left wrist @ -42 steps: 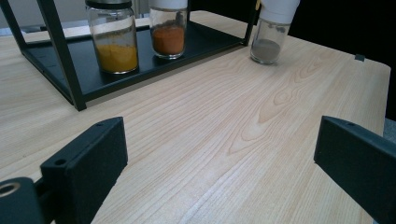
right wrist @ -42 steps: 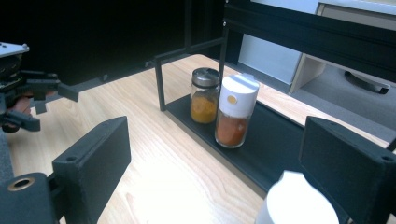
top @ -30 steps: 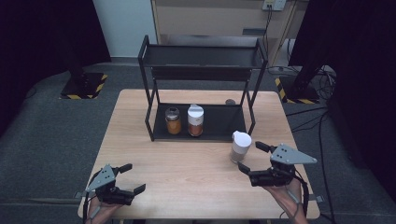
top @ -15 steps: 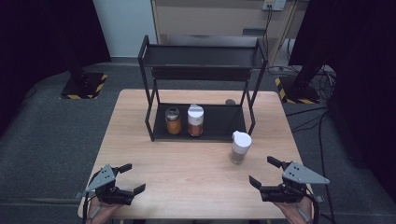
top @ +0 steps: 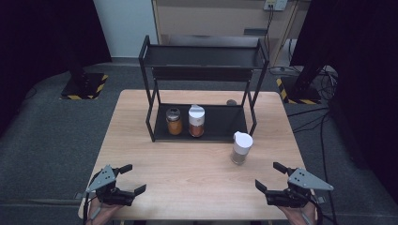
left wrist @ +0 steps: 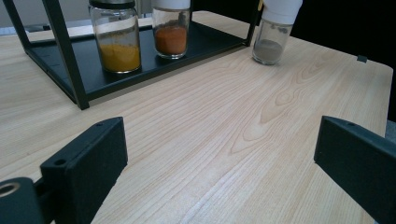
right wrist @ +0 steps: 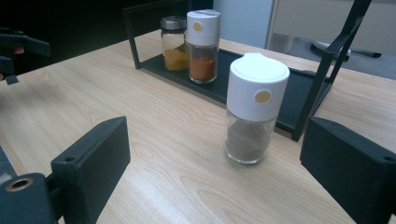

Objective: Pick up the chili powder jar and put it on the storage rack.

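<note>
Both tongs, the left tongs (top: 123,183) and the right tongs (top: 272,179), gape empty near the tabletop's (top: 197,173) front edge, likely resting, while the white-capped spice jar (top: 241,148) stands just outside the black rack (top: 202,75), off its right front corner.

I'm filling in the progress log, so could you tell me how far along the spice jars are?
Two jars, the yellow spice jar and the red spice jar, stand on the rack's bottom shelf. The white-capped jar stands on the table outside it. Nothing is in hand: the left gripper and right gripper sit open near the table's front edge.
</note>
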{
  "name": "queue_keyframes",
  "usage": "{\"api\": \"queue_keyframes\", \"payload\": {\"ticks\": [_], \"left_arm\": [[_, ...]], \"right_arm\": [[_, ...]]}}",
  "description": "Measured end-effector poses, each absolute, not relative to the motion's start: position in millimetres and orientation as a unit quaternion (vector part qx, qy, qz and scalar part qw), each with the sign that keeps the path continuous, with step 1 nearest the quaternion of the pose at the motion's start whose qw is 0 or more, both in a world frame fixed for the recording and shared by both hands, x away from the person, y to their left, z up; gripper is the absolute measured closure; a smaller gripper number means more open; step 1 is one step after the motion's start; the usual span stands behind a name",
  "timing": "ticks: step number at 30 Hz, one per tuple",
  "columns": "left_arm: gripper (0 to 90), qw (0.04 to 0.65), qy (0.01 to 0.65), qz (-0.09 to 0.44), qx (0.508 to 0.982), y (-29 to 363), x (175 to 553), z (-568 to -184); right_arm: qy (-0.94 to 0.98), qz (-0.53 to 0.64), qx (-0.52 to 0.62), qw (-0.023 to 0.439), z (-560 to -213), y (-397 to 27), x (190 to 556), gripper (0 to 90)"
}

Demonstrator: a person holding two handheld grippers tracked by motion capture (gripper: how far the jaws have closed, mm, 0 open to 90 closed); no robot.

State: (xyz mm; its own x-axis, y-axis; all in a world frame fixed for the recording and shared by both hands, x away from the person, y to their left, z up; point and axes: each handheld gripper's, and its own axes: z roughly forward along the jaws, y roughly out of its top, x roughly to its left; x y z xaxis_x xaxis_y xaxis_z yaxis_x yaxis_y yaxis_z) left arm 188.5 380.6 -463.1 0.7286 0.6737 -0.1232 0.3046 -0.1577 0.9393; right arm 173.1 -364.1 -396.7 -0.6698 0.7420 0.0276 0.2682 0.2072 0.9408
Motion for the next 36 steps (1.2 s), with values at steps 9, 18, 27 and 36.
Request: {"api": "queue_keyframes", "payload": {"ticks": [9,18,27,36], "left_arm": [[1.8,0.56,0.329,0.165,0.743,380.6,188.6,-463.2],[1.9,0.565,0.327,0.164,0.739,382.1,188.3,-464.4],[1.9,0.567,0.324,0.164,0.739,382.2,188.8,-464.9],[2.0,0.567,0.325,0.162,0.74,382.1,189.5,-465.1]], "right_arm": [[0.742,0.528,0.348,0.223,-408.7,-367.3,171.8,8.4],[0.743,0.529,0.342,0.224,-415.3,-366.5,171.1,8.5],[0.747,0.526,0.343,0.221,-417.2,-365.3,173.0,8.4],[0.748,0.526,0.344,0.215,-417.6,-365.9,175.1,8.4]]}}
